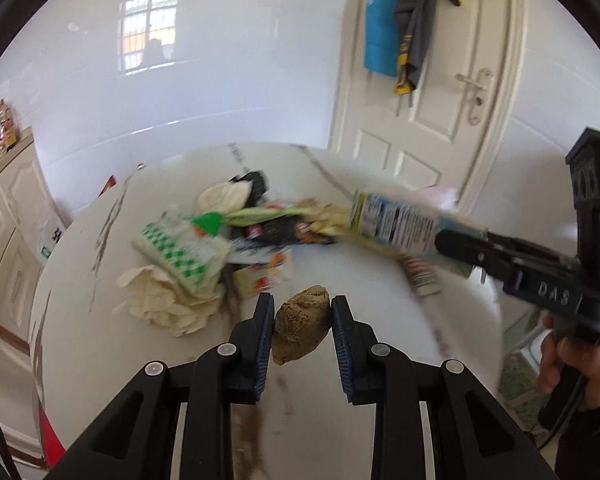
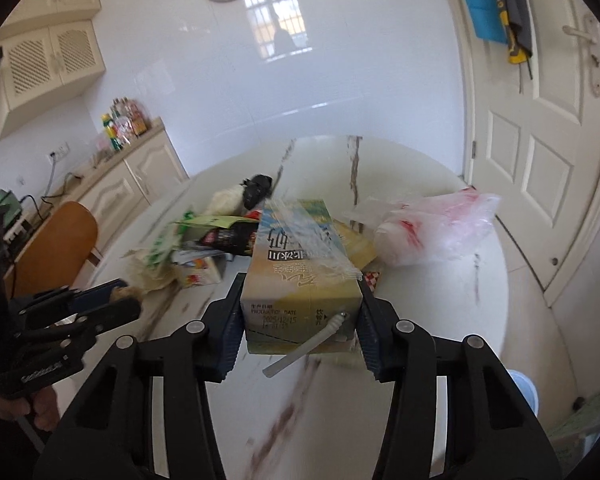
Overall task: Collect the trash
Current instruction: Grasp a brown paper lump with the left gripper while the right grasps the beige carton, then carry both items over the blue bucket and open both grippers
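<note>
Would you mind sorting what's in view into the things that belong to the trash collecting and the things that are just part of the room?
Part of the job:
- drink carton, in the right gripper
- brown lump, between the left gripper fingers
- wrapper pile
- crumpled tissue
- plastic bag

Just there:
- table
- door
- hanging clothes
- counter bottles
</note>
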Tool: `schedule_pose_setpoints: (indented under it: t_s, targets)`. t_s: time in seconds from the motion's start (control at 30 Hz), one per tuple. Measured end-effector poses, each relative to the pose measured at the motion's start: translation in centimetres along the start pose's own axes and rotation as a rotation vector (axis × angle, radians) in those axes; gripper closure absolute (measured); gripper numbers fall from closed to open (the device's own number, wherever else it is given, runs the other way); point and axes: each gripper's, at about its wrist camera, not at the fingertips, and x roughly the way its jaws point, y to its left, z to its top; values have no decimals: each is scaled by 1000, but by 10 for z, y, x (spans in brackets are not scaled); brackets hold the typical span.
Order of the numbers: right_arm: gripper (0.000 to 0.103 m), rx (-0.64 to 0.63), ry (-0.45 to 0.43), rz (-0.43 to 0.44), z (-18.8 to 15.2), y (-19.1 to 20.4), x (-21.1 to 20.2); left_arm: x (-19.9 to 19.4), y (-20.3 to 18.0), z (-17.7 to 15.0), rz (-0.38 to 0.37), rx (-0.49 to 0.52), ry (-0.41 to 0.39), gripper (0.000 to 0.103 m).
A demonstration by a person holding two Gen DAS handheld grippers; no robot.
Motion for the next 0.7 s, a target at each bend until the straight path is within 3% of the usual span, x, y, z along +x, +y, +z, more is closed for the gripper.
schedule_pose_setpoints:
  t_s: [0.4, 0.7]
  targets:
    - [57, 60, -120, -7, -23, -37, -99, -23, -100, 7, -97, 129, -25, 78]
    - [57, 185, -172, -158, -69, -125, -179, 19, -214, 16, -219, 265, 34, 78]
